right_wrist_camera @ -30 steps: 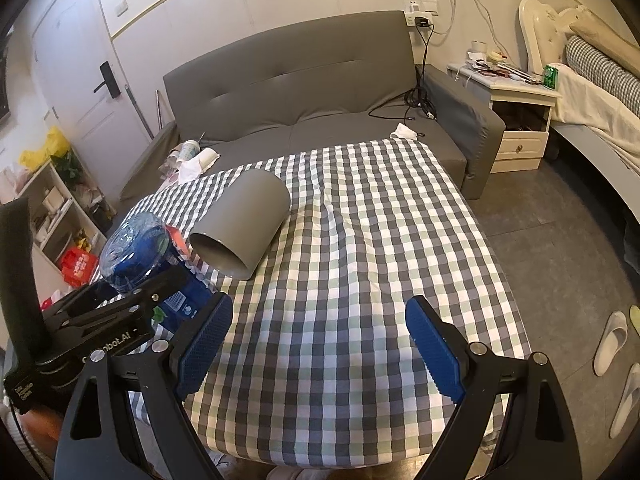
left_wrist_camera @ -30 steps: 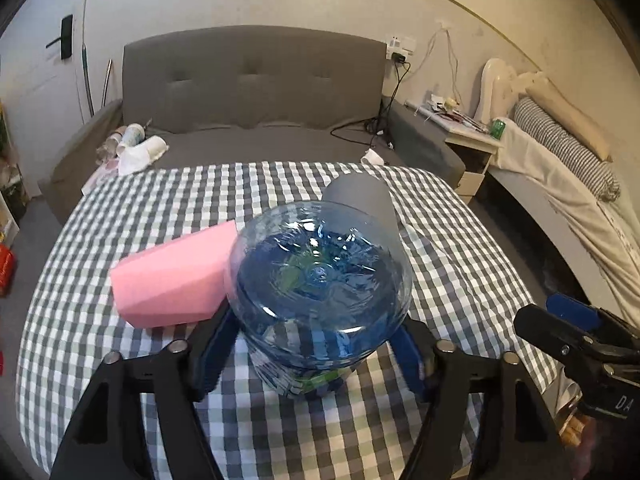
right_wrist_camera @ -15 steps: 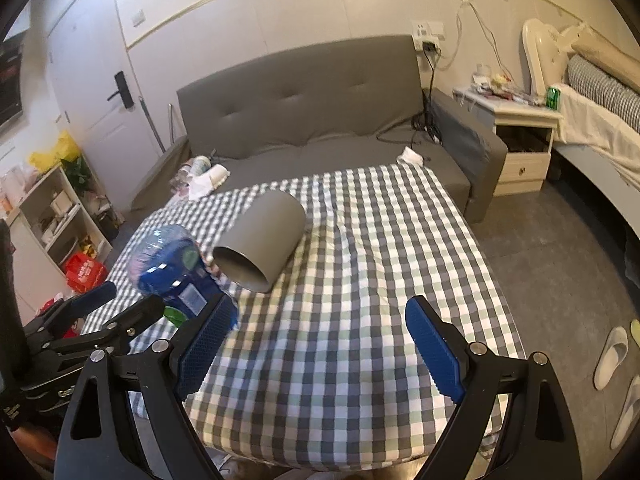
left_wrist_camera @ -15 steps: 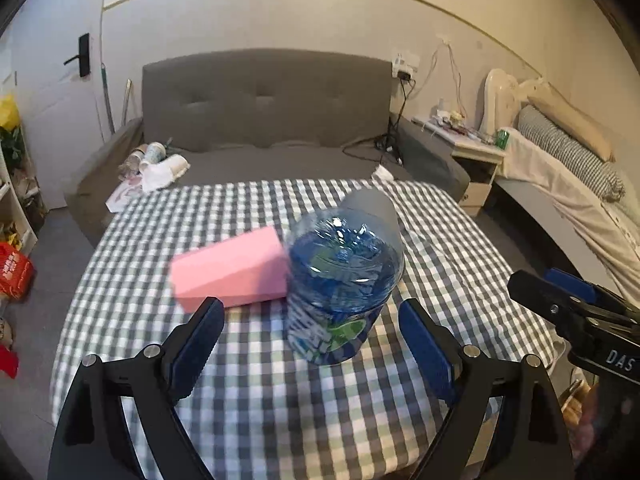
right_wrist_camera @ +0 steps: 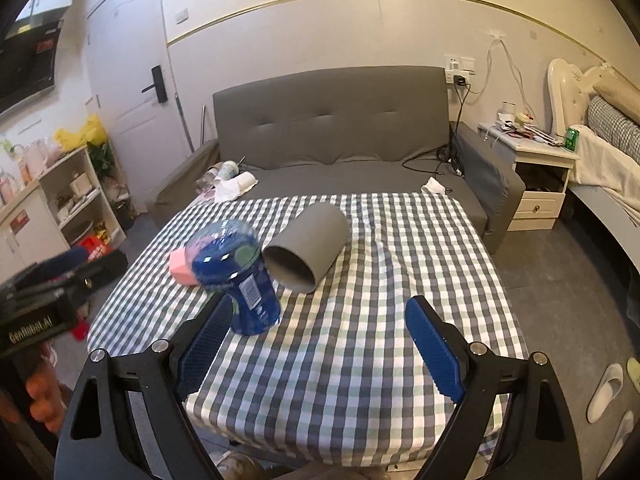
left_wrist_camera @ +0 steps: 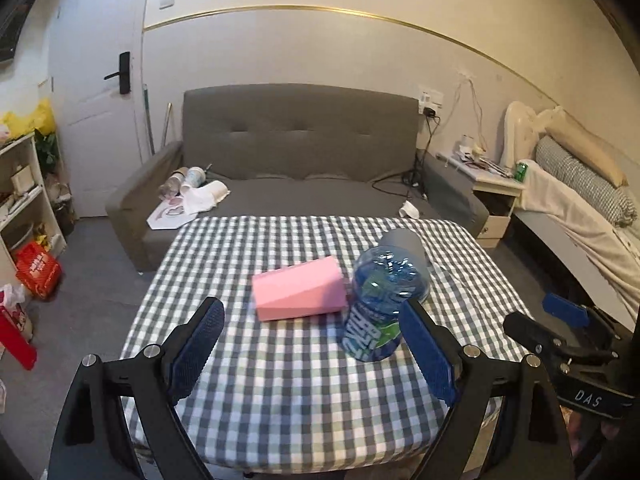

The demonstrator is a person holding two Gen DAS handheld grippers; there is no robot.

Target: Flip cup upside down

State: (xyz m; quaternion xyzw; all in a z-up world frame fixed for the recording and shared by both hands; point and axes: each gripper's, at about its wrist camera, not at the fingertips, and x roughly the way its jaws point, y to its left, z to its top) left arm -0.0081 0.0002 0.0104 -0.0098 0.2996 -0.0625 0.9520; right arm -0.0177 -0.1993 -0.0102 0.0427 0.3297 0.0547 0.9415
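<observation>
Lying on its side, the grey cup (right_wrist_camera: 306, 248) is not yet flipped; the blue bottle (right_wrist_camera: 236, 276) stands beside it. Both the left gripper (left_wrist_camera: 312, 344) and the right gripper (right_wrist_camera: 320, 340) hang spread and empty, so the whole flip remains.

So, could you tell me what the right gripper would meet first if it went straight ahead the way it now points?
Probably the checked tablecloth: the open right gripper points at bare cloth. The grey cup lies on its side just left of that line, the blue bottle further left; depth is unclear.
</observation>
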